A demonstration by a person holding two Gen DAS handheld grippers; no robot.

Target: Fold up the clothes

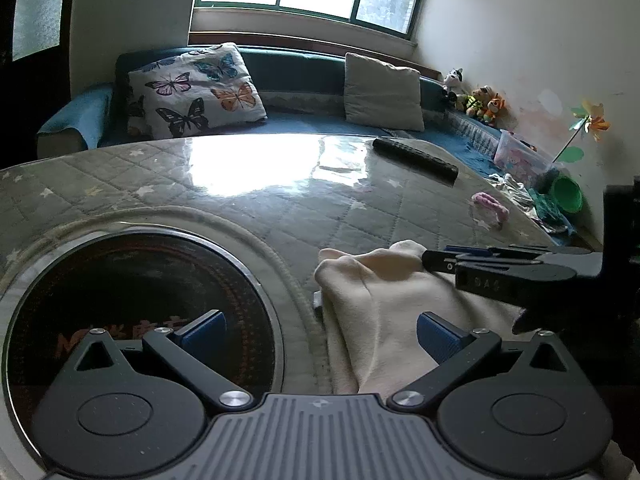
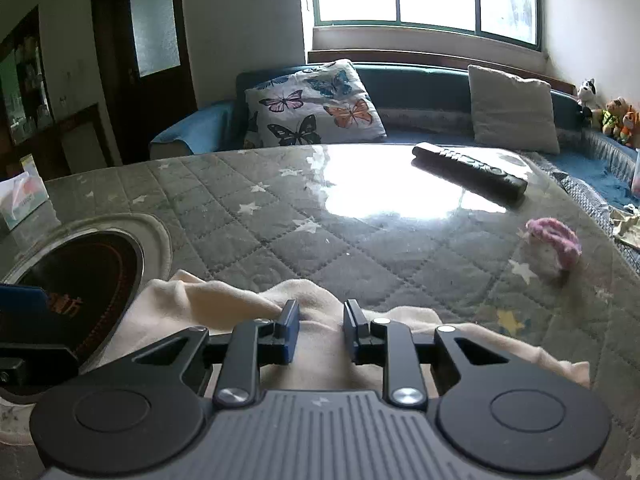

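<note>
Left wrist view showed the left gripper (image 1: 320, 338) with its fingers (image 1: 438, 336) spread wide, gripping nothing, above the near end of a cream garment (image 1: 376, 308) lying rumpled on the table (image 1: 240, 204). Beside the garment sat a round dark cooktop (image 1: 132, 312) sunk into the table. Right gripper (image 2: 321, 330) hovered over the same cloth — its fingers (image 2: 290, 330) stood slightly apart, pads clear of the fabric. Farther off lay a pink knitted item (image 2: 554, 242) and a remote control (image 2: 470, 172). Beyond, by the sofa (image 1: 300, 76), a clear plastic box (image 1: 520, 154) held pinkish things too small to tell — a green bowl (image 1: 566, 194) stood near it.
</note>
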